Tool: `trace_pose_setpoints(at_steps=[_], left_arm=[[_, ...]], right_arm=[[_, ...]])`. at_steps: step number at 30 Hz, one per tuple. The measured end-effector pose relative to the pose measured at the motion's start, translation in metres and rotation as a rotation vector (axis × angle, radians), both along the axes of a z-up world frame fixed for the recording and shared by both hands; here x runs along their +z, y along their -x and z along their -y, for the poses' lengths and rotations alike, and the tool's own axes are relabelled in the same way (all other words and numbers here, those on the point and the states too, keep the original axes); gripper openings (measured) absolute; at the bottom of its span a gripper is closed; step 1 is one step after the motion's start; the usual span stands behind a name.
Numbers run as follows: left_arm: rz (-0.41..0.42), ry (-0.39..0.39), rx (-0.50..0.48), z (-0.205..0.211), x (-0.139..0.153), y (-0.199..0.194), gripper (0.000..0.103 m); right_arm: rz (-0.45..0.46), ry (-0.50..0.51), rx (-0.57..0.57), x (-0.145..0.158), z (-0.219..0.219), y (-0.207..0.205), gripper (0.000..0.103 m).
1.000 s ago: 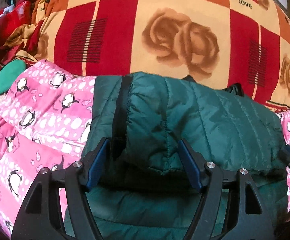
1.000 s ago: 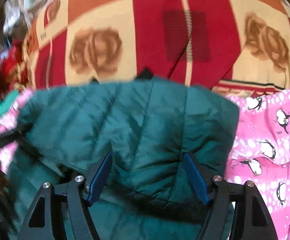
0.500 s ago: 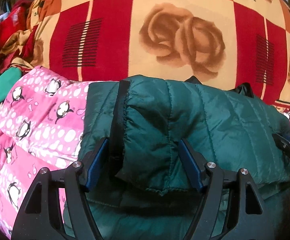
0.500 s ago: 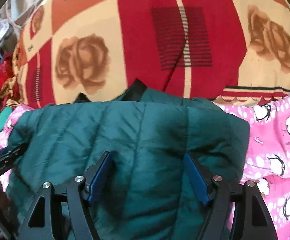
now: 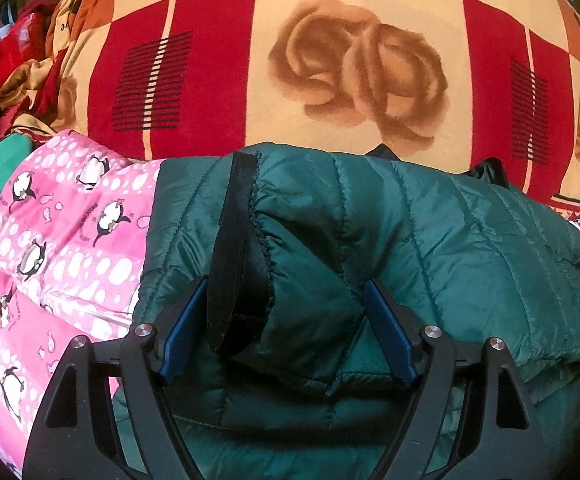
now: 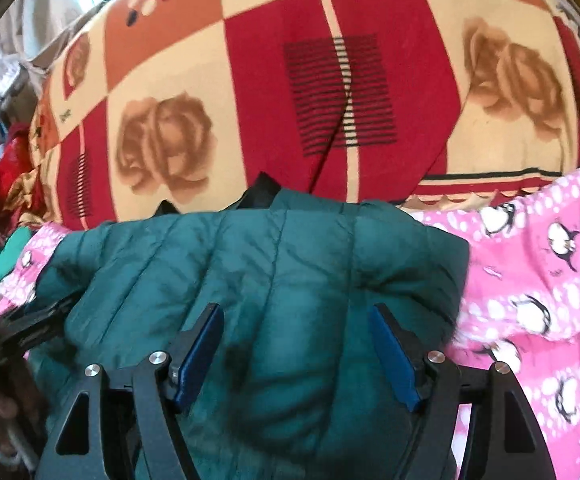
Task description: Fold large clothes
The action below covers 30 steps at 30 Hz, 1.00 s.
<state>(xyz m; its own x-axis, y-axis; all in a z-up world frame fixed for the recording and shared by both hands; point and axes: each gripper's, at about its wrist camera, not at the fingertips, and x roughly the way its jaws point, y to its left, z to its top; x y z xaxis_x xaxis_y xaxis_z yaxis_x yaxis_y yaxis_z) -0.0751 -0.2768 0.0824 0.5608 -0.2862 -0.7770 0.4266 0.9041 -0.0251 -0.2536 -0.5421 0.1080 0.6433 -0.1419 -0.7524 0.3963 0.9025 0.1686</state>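
Left gripper [image 5: 286, 320] has just been widening, letting the folded flap drop onto the green jacket [image 5: 430, 232] spread over the pink quilt [image 5: 62, 248]. Right gripper [image 6: 296, 352] hangs apart above the jacket, gripping nothing. That fold looks laid.

Warm daylight, strong fisheye bend in both wrist views

We see the left wrist view sharp and saturated, with soft sheen on the green jacket [image 5: 430, 240] and shadow under its fold. The right wrist view is smeared with blur, with white glare at its top-left corner; dark vignettes ring both frames.
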Motion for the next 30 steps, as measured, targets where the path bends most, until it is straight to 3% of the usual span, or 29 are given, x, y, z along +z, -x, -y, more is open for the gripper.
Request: trace_pose_setpoints(at_steps=[9,14,22,26,30], left_arm=[[0.005,0.046,0.004,-0.006,-0.004,0.002,0.081],[0.011,0.049,0.005,-0.006,-0.005,0.003,0.082],[-0.028,0.094,0.005,-0.019,0.005,0.008,0.082],[-0.062,0.124,0.032,-0.036,0.016,0.017,0.082],[-0.067,0.096,0.056,-0.053,0.024,0.028,0.082]], right_arm=[[-0.074,0.051,0.037,-0.041,-0.017,0.001,0.074],[-0.05,0.007,0.023,-0.048,-0.01,0.001,0.076],[0.006,-0.006,-0.018,-0.013,-0.018,0.022,0.076],[-0.02,0.016,-0.022,-0.012,-0.024,0.026,0.076],[0.007,-0.003,-0.026,-0.001,-0.03,0.04,0.076]])
